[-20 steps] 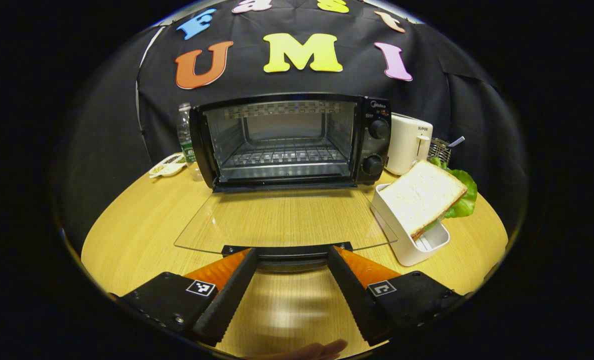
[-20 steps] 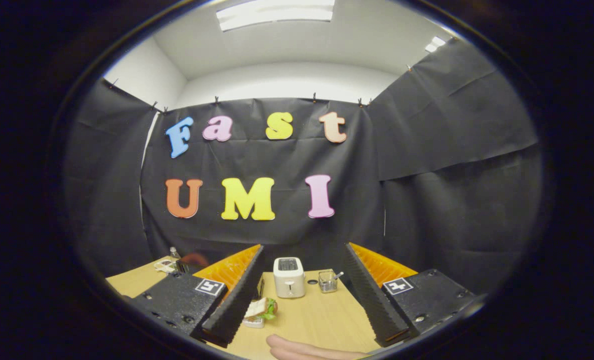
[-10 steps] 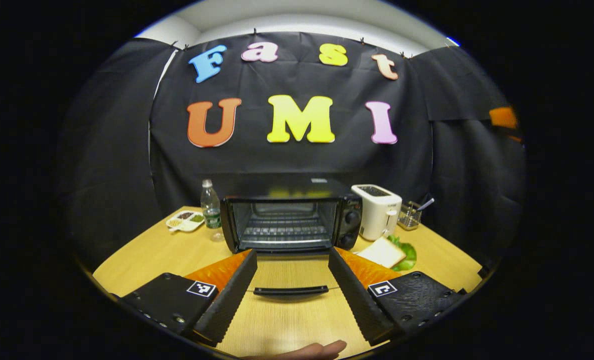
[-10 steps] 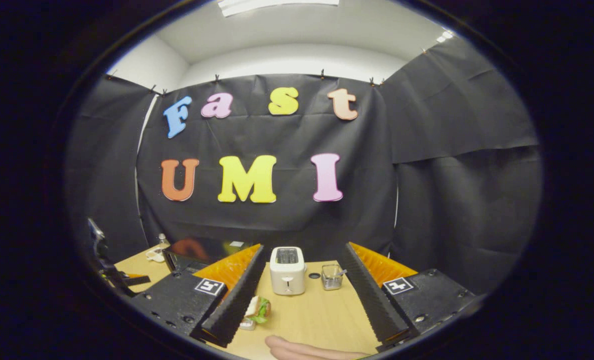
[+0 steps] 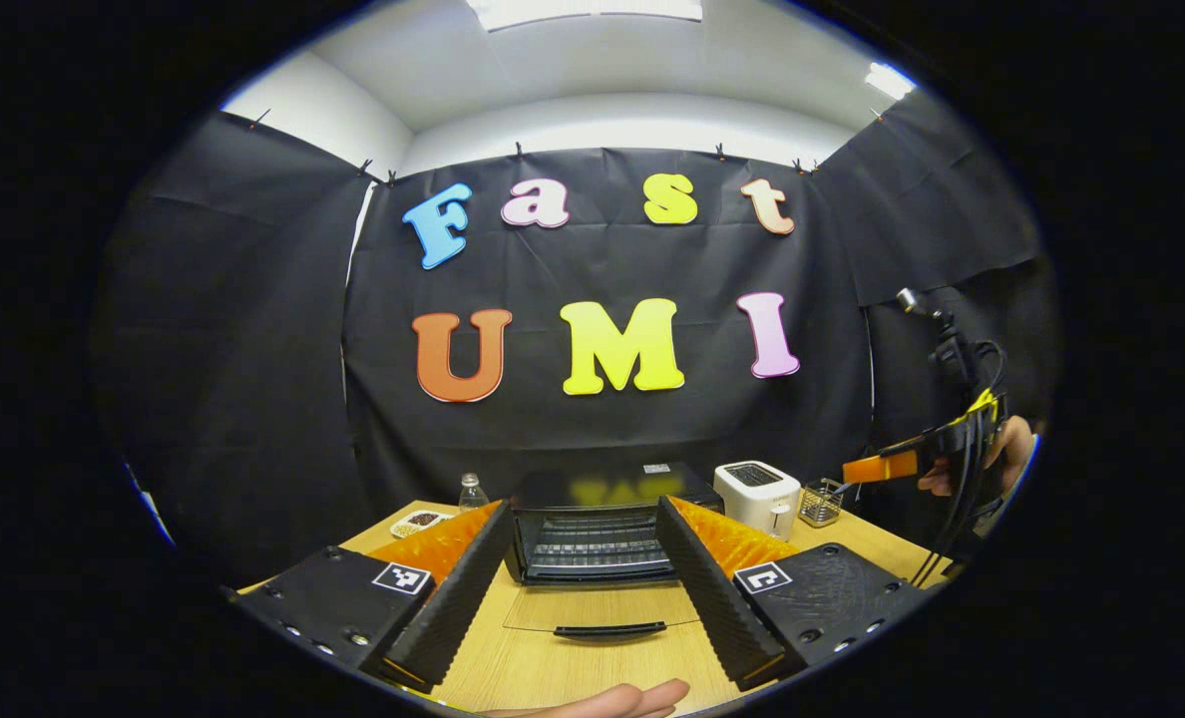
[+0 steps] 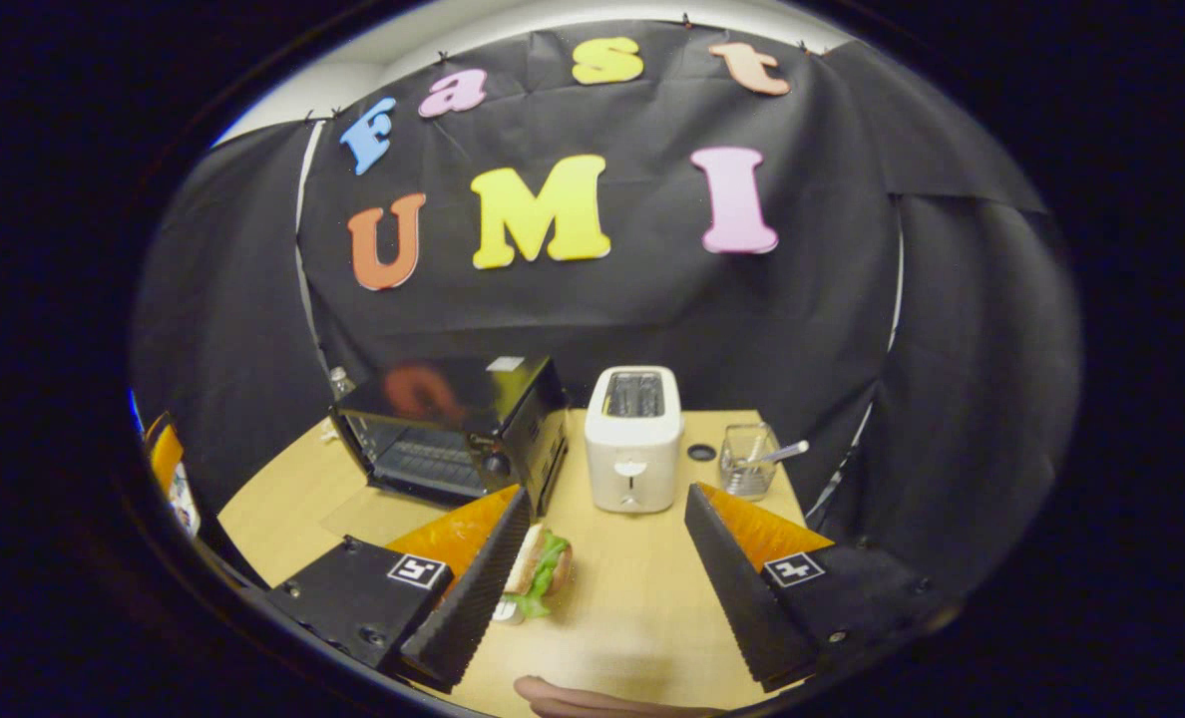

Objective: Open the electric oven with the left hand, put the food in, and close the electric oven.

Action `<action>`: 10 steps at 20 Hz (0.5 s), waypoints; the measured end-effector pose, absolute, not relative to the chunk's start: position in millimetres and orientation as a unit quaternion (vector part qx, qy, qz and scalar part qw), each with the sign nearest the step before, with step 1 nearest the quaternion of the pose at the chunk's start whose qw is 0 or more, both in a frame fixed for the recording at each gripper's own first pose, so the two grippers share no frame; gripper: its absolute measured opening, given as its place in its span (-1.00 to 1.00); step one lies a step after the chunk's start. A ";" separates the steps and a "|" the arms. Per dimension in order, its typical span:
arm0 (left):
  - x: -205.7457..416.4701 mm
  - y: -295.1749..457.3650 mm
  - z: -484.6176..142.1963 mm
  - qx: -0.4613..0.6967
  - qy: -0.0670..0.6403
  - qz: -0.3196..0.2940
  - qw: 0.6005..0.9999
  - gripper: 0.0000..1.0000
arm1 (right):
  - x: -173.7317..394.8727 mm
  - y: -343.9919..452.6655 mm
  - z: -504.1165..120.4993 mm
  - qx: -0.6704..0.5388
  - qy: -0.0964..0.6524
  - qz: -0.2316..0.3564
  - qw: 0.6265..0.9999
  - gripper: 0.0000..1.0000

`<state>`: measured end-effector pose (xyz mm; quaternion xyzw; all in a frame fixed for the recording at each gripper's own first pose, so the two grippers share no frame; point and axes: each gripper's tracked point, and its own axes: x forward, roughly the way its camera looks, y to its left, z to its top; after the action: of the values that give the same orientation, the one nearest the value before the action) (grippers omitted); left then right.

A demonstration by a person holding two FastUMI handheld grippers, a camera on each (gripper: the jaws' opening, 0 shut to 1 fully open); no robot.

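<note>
In the left gripper view, the left tongs (image 5: pixel 581 598) are spread wide and hold nothing above the wooden surface (image 5: pixel 573 673). Between them, farther off, the electric oven (image 5: pixel 592 529) stands with its glass door (image 5: pixel 602 610) lying flat open. A white toaster (image 5: pixel 757 496) sits just beside the oven, and the right tongs (image 5: pixel 882 467) hang in the air at the far edge, in a hand.

In the right gripper view, the right tongs (image 6: pixel 602 588) are spread and empty. The sandwich (image 6: pixel 538 570) rests in a white holder beside one finger, in front of the open oven (image 6: pixel 453 429) and near the toaster (image 6: pixel 634 437). A glass cup (image 6: pixel 747 461) stands beyond.
</note>
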<state>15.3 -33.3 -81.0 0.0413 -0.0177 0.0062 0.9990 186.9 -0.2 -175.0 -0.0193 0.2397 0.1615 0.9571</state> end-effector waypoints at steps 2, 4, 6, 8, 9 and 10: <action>6.7 -32.0 -80.1 0.050 -0.017 0.014 0.998 0.89 | 198.1 9.1 -204.2 -0.001 0.290 0.185 0.939 1.00; 0.1 -37.2 -80.7 0.053 -0.011 0.012 0.998 0.89 | 202.7 19.9 -233.1 0.017 0.337 0.214 0.917 0.99; -2.0 -38.1 -77.6 0.051 -0.014 0.009 0.999 0.90 | 211.2 32.1 -261.0 0.032 0.383 0.242 0.891 0.97; -0.4 -37.6 -77.0 0.048 -0.021 0.006 0.999 0.89 | 221.8 38.4 -281.8 0.038 0.413 0.261 0.872 0.96; 2.0 -38.1 -77.9 0.046 -0.022 0.004 0.999 0.89 | 226.0 39.5 -289.0 0.043 0.419 0.270 0.866 0.96; 4.4 -36.8 -82.2 0.045 -0.016 0.006 0.999 0.89 | 228.9 41.2 -295.5 0.048 0.425 0.277 0.861 0.96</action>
<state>4.4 -36.8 -82.2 0.0449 -0.0161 0.0061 0.9988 228.9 41.2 -295.5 0.0475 0.4249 0.2768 0.8606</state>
